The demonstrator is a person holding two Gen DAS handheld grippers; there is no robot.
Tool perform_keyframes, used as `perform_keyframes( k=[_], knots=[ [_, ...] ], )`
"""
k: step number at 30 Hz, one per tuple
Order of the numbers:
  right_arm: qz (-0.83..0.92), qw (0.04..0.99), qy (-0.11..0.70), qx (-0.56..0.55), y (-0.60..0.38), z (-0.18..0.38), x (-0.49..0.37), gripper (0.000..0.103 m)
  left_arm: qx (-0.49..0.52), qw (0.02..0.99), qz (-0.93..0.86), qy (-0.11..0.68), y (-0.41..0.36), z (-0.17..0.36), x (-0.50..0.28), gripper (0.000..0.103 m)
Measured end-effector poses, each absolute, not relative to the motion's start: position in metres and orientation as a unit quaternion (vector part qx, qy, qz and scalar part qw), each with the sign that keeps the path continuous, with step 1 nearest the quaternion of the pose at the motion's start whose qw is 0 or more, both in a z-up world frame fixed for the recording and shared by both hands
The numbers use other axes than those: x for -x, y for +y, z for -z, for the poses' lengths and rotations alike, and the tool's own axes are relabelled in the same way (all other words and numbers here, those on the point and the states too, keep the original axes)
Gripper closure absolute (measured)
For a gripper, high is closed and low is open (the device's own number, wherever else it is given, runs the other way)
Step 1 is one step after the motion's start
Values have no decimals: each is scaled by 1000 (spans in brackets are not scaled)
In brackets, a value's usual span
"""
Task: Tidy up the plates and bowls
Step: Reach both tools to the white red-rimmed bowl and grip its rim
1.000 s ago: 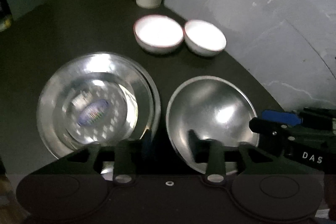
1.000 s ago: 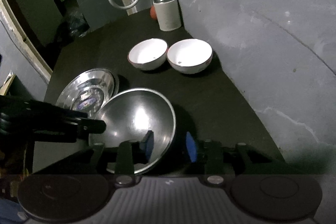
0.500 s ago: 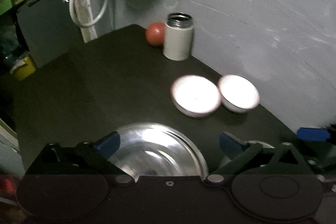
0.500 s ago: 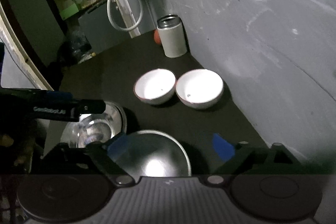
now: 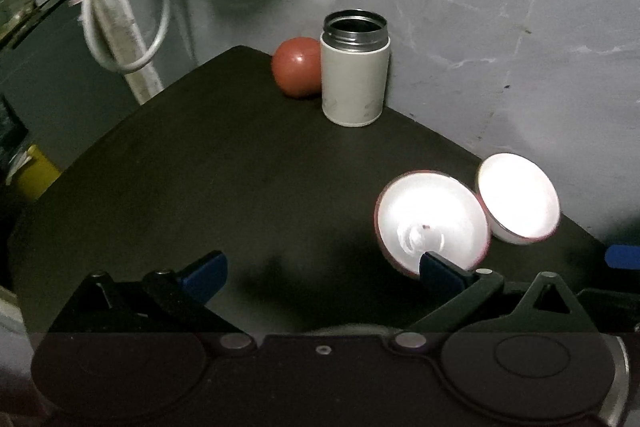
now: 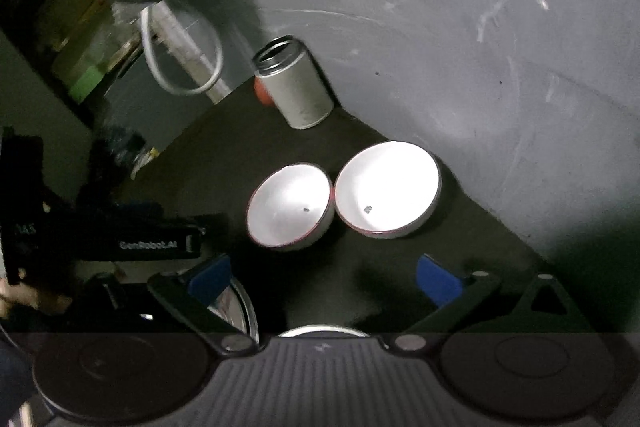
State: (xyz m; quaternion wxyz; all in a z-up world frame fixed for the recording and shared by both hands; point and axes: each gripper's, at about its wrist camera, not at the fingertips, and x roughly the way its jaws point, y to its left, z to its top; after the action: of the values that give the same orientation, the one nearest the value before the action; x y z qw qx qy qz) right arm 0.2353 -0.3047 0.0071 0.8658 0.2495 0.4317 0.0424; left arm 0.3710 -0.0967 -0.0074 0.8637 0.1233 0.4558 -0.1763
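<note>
White inside, two red-rimmed bowls (image 6: 290,207) (image 6: 387,189) sit touching on the dark worktop (image 5: 208,163), near the wall. Both the left gripper (image 5: 320,269) and the right gripper (image 6: 324,277) have their fingers spread apart, empty. A steel bowl's rim (image 6: 236,305) shows by the right gripper.

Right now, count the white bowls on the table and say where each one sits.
2. The red-rimmed bowl sits mid-table; the second white bowl sits right beside it, nearer the grey wall. Both stand ahead of the canister. More may be hidden below the frame.
</note>
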Motion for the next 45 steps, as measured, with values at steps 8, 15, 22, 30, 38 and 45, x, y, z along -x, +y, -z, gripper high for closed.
perform_keyframes(
  k=[8, 15, 22, 30, 38, 45],
  knots=[
    [-7, 843, 435, -317, -307, 16, -257, 2, -164, 847, 211, 459, -113, 21, -406, 1],
    [17, 834, 439, -335, -302, 31, -268, 21, -194, 833, 234, 463, -120, 32, -417, 1],
    [24, 826, 442, -349, -298, 39, -276, 33, -191, 825, 254, 468, -126, 35, -419, 15],
    [23, 812, 446, -375, -294, 47, -287, 56, -173, 813, 275, 483, -130, 37, -418, 53],
    [23, 808, 452, -377, -286, 53, -301, 72, -129, 799, 298, 506, -128, 46, -415, 88],
    [25, 809, 451, -376, -284, 57, -306, 81, -106, 799, 296, 513, -124, 47, -416, 92]
  ],
)
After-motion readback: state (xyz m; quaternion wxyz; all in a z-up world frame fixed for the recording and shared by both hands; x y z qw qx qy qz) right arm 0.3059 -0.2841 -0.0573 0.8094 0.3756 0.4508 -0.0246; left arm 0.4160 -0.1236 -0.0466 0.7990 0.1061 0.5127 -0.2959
